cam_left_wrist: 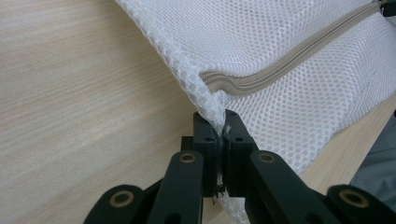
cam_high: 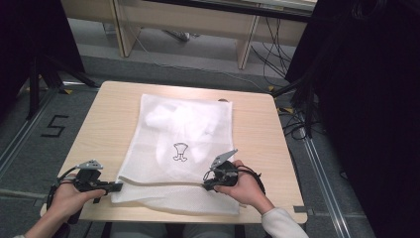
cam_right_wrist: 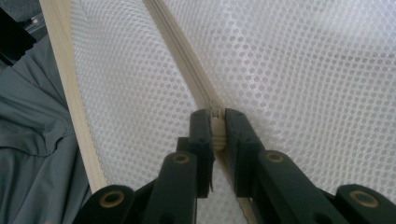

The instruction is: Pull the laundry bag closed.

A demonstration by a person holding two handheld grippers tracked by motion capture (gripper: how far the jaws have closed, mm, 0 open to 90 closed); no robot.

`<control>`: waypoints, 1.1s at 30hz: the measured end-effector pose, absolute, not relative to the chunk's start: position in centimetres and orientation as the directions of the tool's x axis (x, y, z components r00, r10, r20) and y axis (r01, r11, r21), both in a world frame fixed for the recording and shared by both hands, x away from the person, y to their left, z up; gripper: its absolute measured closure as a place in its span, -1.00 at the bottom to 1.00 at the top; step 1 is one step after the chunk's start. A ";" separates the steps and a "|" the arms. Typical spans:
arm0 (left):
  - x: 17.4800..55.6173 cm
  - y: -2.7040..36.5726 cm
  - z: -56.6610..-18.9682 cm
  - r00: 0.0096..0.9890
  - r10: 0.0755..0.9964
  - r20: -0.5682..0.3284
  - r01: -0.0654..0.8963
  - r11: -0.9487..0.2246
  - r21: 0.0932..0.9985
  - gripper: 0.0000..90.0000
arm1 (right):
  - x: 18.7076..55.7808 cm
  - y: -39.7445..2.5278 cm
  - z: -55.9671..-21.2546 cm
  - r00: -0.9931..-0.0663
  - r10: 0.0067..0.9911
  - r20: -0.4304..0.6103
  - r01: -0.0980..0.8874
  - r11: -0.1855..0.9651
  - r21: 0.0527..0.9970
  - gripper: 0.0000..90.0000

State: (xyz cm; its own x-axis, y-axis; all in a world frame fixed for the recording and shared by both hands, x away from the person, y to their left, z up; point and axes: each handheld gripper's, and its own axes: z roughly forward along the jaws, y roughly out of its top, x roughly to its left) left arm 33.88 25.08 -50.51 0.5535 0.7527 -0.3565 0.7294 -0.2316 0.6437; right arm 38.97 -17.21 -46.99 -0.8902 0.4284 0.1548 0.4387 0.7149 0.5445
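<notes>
I see a white mesh bag [cam_high: 183, 148] lying flat on the light wooden worktop [cam_high: 109, 114], reaching from near the far edge down to the near edge, roughly centred between the side edges. A small dark printed emblem [cam_high: 181, 151] sits on its middle, and pale cloth shows faintly through the mesh toward the far end. A beige zipper [cam_left_wrist: 289, 65] runs across the bag close to its near edge. My left tool [cam_high: 113, 187] sits at the bag's near left corner; in the left gripper view its jaws are pressed together on the mesh corner [cam_left_wrist: 215, 114], right where the zipper ends, with the fabric pinched between them. My right tool [cam_high: 209, 184] is further along the near edge, toward the right side of the bag; in the right gripper view its jaws are closed narrowly on the zipper pull [cam_right_wrist: 217, 133], which stands between them on the zipper track. Both of my hands rest at the near edge, and grey fabric shows beyond the worktop's edge in both gripper views.
</notes>
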 end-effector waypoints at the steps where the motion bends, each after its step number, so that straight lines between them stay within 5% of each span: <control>1: 33.9 25.1 -50.6 0.554 0.751 -0.359 0.728 -0.228 0.647 0.91 | 39.0 -17.2 -47.0 -0.889 0.428 0.161 0.442 0.714 0.542 0.84; 33: 33.9 25.1 -50.5 0.558 0.747 -0.362 0.732 -0.238 0.638 0.91 | 38.7 -19.0 -46.8 -0.878 0.452 0.156 0.458 0.699 0.549 0.84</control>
State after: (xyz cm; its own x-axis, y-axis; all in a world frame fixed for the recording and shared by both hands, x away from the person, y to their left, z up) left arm 33.92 25.14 -50.50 0.5575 0.7473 -0.3616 0.7324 -0.2377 0.6381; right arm 38.69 -18.99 -46.83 -0.8782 0.4522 0.1558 0.4575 0.6993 0.5492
